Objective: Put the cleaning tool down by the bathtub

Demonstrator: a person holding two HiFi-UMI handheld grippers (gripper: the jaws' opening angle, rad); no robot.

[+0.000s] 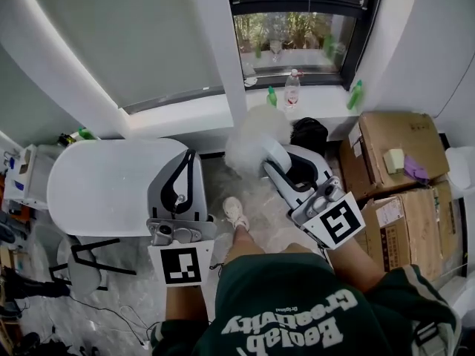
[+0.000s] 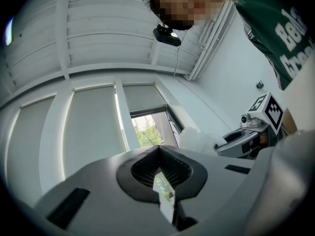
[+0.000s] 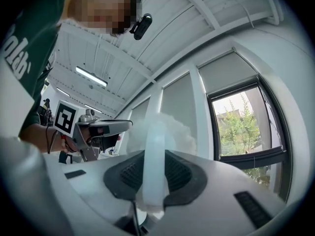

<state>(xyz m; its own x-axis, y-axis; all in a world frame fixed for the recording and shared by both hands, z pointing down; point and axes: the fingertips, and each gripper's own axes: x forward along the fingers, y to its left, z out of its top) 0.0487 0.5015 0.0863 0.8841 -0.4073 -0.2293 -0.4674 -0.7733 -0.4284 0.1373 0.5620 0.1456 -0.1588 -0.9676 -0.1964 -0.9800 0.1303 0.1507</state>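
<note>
While the right gripper (image 3: 155,154) pinches the stiff handle (image 3: 154,132) of the duster (image 1: 252,136), its head looks light and soft, so hold by the handle only. Left gripper (image 2: 160,154) jaws together, empty.

white oval bathtub (image 1: 111,188) at the left, brown cardboard boxes (image 1: 393,169) at the right, fluffy white duster (image 1: 256,143) between them. behind it, on the white window sill (image 1: 319,104), a clear plastic bottle (image 1: 292,89) stands between two green bottles (image 1: 272,96).
</note>
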